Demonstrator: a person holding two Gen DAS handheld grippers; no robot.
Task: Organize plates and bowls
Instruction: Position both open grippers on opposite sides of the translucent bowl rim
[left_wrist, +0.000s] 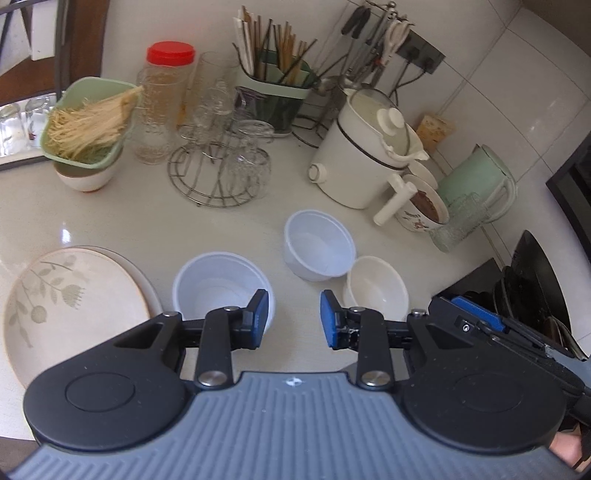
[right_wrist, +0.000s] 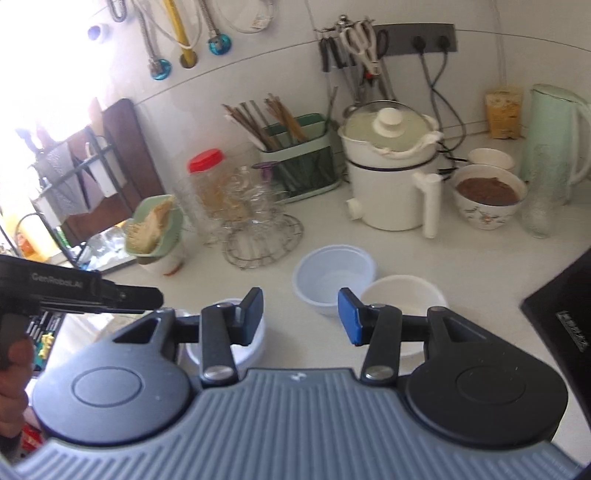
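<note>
A floral cream plate (left_wrist: 70, 306) lies on another plate at the counter's left. Three empty bowls stand on the white counter: a white plastic bowl (left_wrist: 218, 291) (right_wrist: 251, 350) nearest, a second white bowl (left_wrist: 319, 247) (right_wrist: 334, 280) further back, and a cream bowl (left_wrist: 376, 288) (right_wrist: 402, 295) touching it. My left gripper (left_wrist: 294, 317) hovers open above the counter between the near bowl and the cream bowl, with nothing in its jaws. My right gripper (right_wrist: 301, 317) is open and empty too, above the same bowls. Its side shows beside the left one (left_wrist: 476, 321).
At the back stand a white electric pot (left_wrist: 365, 155), a wire rack of glasses (left_wrist: 221, 173), a green noodle basket on a bowl (left_wrist: 88, 125), a chopstick holder (left_wrist: 277, 85), a green kettle (left_wrist: 476, 181) and a bowl of brown food (right_wrist: 487, 199). Dark dishes (left_wrist: 532, 280) stand at the right.
</note>
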